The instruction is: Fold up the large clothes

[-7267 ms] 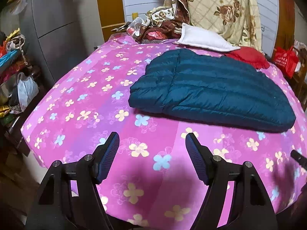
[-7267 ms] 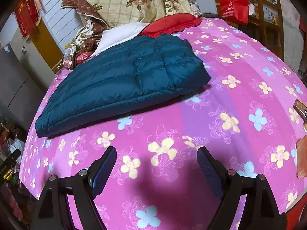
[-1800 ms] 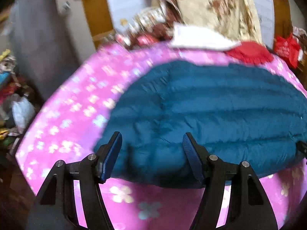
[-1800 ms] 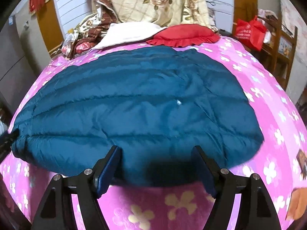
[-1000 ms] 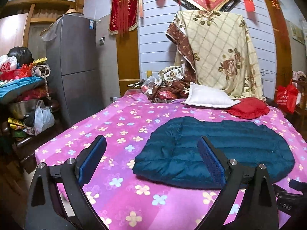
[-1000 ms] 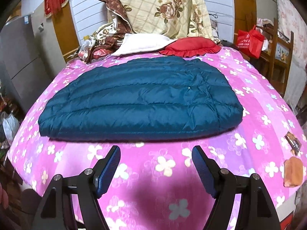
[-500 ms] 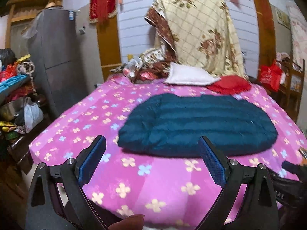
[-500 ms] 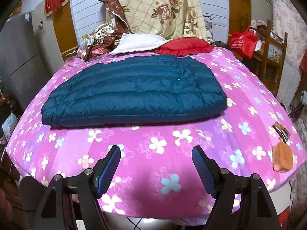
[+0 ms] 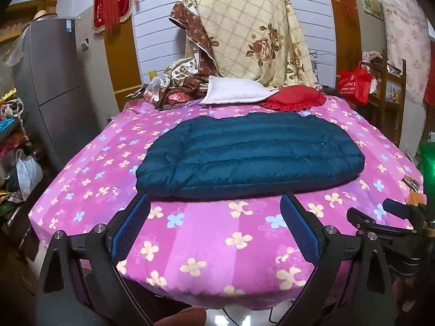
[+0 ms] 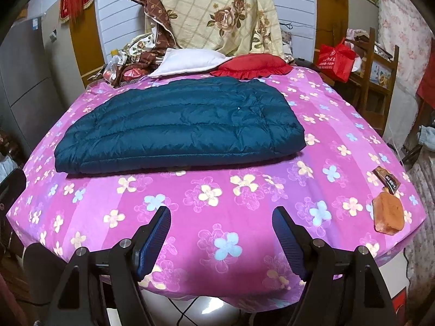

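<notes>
Folded blue jacket lies mid-bed, just short of the red cushion. Left gripper and right gripper both released, empty, short of the jacket. Risk: puffy filling springs the fold open.

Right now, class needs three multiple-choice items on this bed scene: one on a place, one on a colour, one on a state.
1. Where does the red cushion lie?
A. beyond the jacket
B. on the floor
C. under the jacket

2. What colour is the folded jacket?
A. yellow
B. dark teal
C. white

3. How does the right gripper stand?
A. shut on the jacket
B. open, empty
C. shut on the bedspread

Key: 1 A, it sits past the jacket's far edge; 2 B, its quilted fabric is teal; 3 B, only bedspread shows between the parted jaws.
</notes>
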A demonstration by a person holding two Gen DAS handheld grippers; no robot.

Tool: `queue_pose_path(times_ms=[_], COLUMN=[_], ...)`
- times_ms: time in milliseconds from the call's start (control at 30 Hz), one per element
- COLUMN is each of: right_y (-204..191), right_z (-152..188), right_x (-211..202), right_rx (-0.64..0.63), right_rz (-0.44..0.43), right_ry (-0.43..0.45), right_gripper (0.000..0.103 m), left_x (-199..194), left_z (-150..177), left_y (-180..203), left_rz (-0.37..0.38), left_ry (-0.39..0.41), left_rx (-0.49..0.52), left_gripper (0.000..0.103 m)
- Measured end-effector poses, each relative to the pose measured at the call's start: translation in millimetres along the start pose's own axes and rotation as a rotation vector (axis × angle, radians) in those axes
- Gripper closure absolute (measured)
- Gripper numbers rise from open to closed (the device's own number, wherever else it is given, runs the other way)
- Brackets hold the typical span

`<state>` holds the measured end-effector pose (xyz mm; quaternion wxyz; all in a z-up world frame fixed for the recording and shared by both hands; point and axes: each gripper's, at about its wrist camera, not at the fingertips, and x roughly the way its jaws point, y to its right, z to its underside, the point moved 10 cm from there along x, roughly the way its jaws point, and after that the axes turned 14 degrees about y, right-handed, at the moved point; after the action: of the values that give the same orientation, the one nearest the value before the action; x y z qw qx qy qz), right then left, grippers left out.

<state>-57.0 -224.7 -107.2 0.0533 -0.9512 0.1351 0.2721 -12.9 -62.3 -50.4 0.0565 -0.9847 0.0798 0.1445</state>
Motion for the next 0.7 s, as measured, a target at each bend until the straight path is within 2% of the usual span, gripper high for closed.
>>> queue_pose_path(times_ms=[700], right_y=[-6.8], right_z=[13.2], right_x=[8.0], right_rx=[-0.047], right_rz=[0.030], right_ry=[-0.040], right_gripper=[0.028], left_x=[13.8], left_z=[24.1], left_y=[-1.2], left_rz=[0.034], left_ry=[-0.106], left_rx=[-0.057], left_gripper=[0.007])
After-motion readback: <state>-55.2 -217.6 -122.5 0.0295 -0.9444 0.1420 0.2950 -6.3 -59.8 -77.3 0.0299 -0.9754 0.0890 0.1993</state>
